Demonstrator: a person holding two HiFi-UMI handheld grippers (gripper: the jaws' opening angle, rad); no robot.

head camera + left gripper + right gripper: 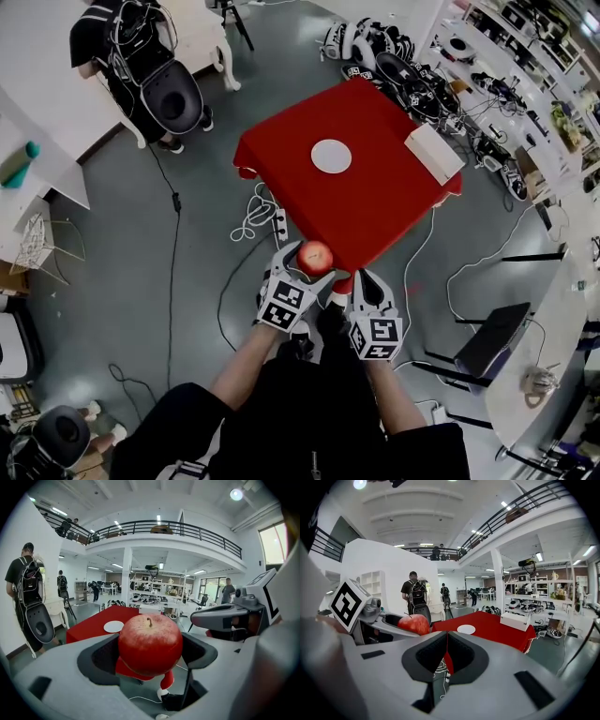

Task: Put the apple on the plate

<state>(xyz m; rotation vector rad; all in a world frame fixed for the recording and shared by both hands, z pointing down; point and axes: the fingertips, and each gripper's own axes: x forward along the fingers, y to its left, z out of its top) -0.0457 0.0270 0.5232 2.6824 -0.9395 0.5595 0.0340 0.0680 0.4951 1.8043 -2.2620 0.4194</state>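
Carry step noted as in hand. The apple (150, 641) is seen clamped between the two jaws of the left claw (313, 265), gripped at its sides, stem up, with its lower half sunk between the pads. It is held in the air at the near corner of the red-draped surface (375, 206), not resting on anything. The white plate (331, 156) is recorded bare, near the middle of the cloth and well apart from the apple. A white box (433, 153) is noted at the right edge, clear of the plate. The right claw (446, 654) is seen drawn in to a thin slit with nothing between its jaws, and is held just beside the left one. Judged: grasp done, placement not yet begun. For the next move, the left claw would need to be reached forward over the cloth until the apple is above the plate, then lowered until the apple bears on it before the jaws are parted. A roll off the shallow plate is to be expected if it is dropped from height.
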